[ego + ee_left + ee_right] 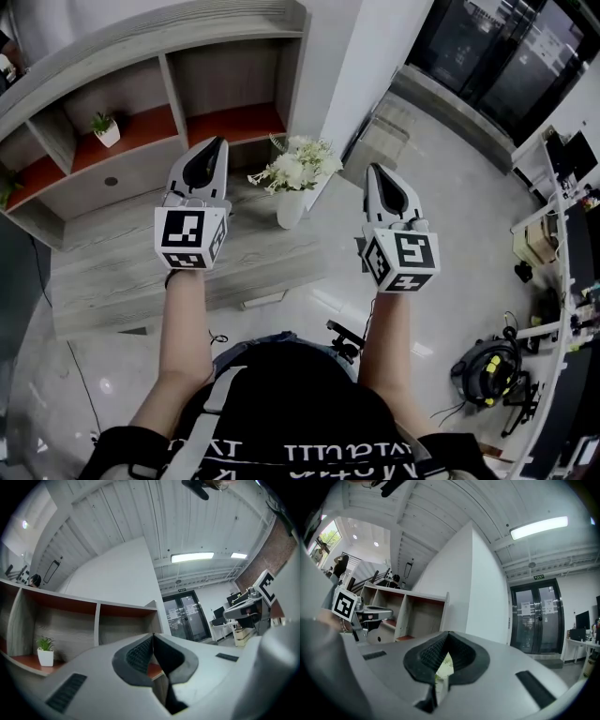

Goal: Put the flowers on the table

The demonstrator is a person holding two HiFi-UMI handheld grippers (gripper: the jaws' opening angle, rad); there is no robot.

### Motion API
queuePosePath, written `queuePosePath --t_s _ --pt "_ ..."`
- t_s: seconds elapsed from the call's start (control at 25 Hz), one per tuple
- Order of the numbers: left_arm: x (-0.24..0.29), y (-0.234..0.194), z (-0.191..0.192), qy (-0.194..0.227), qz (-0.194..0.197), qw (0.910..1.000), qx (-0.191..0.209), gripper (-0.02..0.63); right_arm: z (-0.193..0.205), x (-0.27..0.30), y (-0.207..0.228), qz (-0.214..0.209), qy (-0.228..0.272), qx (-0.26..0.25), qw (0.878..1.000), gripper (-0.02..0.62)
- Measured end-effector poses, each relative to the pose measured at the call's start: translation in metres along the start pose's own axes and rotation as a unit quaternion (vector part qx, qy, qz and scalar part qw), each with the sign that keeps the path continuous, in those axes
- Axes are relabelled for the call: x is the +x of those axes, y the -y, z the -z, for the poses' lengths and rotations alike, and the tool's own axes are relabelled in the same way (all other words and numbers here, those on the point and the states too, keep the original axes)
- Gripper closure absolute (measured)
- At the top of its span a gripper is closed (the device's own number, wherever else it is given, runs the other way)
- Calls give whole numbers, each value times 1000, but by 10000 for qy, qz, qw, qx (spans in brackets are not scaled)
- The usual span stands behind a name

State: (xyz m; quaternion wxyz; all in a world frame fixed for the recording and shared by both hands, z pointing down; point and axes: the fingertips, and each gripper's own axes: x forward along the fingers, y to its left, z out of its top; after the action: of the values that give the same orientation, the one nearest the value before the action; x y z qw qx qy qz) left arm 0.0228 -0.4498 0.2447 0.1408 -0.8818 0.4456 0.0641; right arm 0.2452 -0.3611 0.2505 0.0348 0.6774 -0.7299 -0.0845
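Flowers (298, 167) in a white vase (290, 208) stand upright on the wooden desk (122, 272), near its right end, in front of the shelf unit (141, 131). Left gripper (218, 142) and right gripper (373, 170) are held up either side of the vase, apart from it. Both sets of fingers are clenched tip to tip, with nothing between them. Judgement: placement looks done; at most, drawing the hands away is left.

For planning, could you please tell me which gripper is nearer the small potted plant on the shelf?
Left. The left gripper is just right of the potted plant; the right gripper is beyond the flowers.
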Motion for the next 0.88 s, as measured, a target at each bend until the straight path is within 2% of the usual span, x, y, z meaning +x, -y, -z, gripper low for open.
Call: queuePosePath --t_s 0.52,0.88 --pt "5 1 0 99 23 9999 -54 595 8 3 5 136 -137 -88 9998 581" --pt "11 8 -7 173 87 9997 130 595 10 -1 8 168 -154 -106 9997 581"
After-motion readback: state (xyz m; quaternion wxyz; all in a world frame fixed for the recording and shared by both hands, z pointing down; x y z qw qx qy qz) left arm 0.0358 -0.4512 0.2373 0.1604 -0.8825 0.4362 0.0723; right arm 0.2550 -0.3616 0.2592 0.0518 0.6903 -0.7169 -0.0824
